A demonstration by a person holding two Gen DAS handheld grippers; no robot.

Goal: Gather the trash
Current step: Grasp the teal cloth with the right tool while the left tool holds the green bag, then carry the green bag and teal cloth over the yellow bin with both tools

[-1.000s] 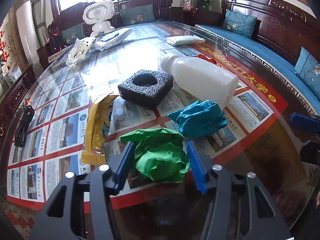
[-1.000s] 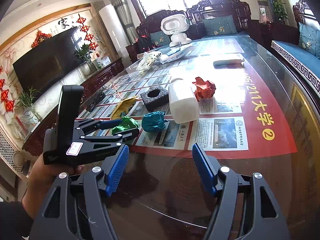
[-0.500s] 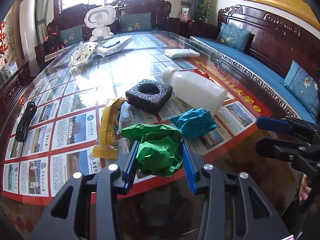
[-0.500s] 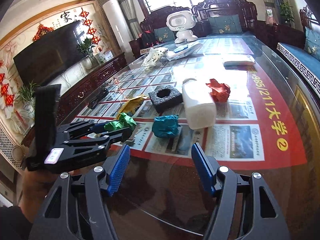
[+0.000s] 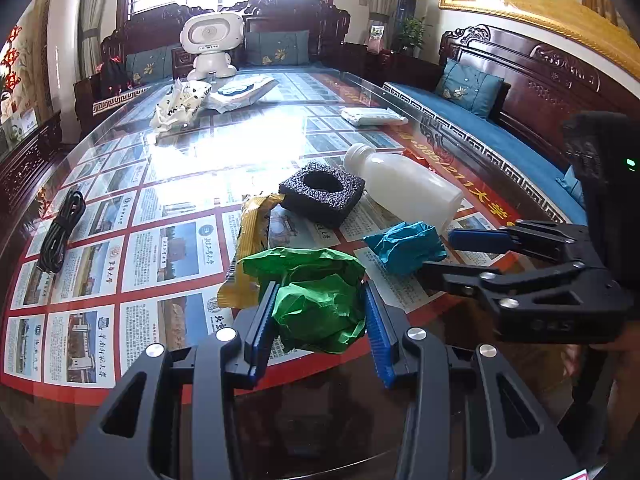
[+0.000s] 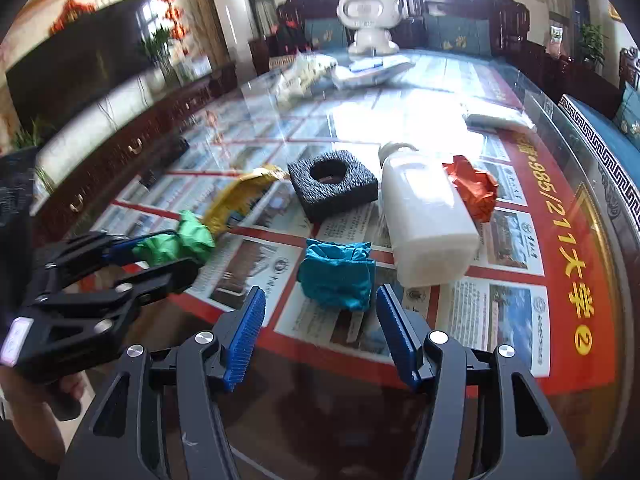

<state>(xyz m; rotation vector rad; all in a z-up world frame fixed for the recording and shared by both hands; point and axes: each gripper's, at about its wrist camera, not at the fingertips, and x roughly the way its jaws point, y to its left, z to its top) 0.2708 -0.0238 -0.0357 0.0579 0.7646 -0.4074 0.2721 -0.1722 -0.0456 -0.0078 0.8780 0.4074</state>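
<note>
My left gripper (image 5: 320,304) is shut on a crumpled green paper ball (image 5: 320,296), held just above the glass table; it also shows in the right wrist view (image 6: 176,240). My right gripper (image 6: 320,312) is open, its blue pads on either side of a crumpled teal paper ball (image 6: 336,276), just short of it. That ball also shows in the left wrist view (image 5: 404,244). Beyond lie a yellow wrapper (image 5: 250,244), a black foam block (image 6: 332,184), a white plastic bottle (image 6: 424,220) on its side and a red-orange paper ball (image 6: 474,188).
A white toy robot (image 5: 210,46), white bags (image 5: 180,104) and a white packet (image 5: 372,116) sit at the table's far end. A coiled black cable (image 5: 60,232) lies at the left. Dark wood sofas with blue cushions (image 5: 472,88) ring the table.
My left gripper closed on the green paper ball and lifted it slightly. My right gripper moved forward and left toward the teal paper ball, still open.
</note>
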